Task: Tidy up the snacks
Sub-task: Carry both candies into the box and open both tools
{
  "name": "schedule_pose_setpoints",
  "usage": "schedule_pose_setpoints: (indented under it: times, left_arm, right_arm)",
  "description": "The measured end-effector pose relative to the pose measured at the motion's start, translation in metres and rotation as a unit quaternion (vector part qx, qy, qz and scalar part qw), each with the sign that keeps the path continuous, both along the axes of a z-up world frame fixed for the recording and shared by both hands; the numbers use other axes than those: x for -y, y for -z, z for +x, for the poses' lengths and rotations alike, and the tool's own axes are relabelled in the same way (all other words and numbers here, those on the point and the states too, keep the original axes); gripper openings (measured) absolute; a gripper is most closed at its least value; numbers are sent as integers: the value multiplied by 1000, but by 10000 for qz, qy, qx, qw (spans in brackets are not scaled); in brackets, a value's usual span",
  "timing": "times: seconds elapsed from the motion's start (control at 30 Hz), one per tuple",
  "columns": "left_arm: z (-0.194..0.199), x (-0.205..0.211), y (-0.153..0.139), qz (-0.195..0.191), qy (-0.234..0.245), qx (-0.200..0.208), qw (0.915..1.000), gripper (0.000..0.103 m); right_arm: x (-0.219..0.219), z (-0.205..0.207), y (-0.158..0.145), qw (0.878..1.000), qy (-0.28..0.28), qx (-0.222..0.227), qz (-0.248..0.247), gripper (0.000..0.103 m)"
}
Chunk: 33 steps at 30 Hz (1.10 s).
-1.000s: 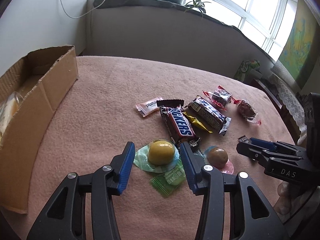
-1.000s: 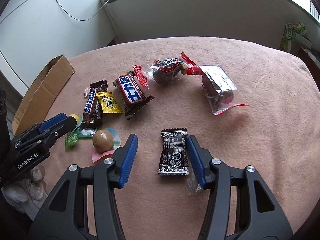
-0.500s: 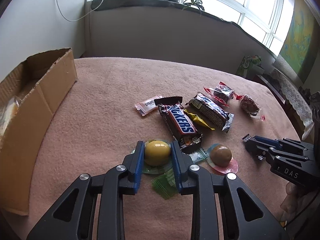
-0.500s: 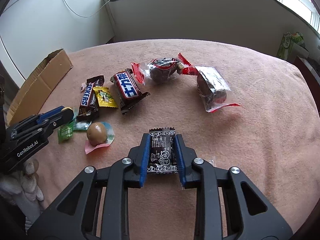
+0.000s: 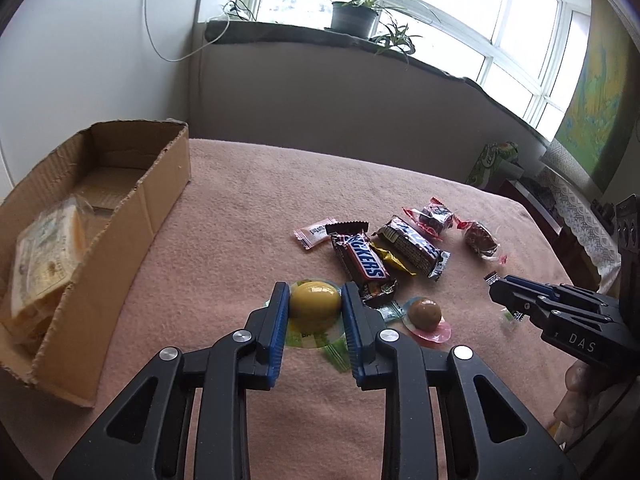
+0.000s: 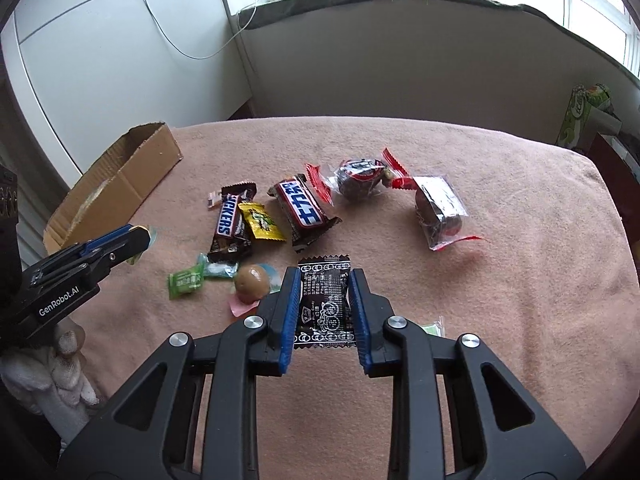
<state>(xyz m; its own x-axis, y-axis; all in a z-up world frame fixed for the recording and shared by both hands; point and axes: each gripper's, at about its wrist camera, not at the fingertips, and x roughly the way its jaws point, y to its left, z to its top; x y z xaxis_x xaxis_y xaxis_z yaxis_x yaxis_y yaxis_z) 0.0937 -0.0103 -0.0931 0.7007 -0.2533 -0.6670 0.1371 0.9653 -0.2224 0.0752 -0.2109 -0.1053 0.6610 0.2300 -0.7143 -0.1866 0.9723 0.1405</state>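
Gripping yellow jelly cup [image 5: 315, 301] in left tool [image 5: 315, 312], black sachet [image 6: 325, 300] in right tool [image 6: 325, 308]; cardboard box [image 5: 132, 184] lying left, nearer left tool.

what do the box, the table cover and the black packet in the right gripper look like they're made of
Box: brown corrugated cardboard, matt; its torn rim shows the fluting.
Table cover: pink cloth, probably fleece or towelling; its surface looks soft, fuzzy and unshiny.
Black packet: thin plastic or foil film, slightly glossy, with zigzag-cut ends and white print; the right gripper pinches it.
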Motion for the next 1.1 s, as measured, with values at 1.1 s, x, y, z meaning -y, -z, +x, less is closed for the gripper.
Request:
schedule_pose_setpoints:
  times: [1.1]
  left_arm:
    - [-44,-168,-43,-85,-1787,663,9816,25]
  right_arm:
    - [-242,77,-88,9732,-2161,785,8,26]
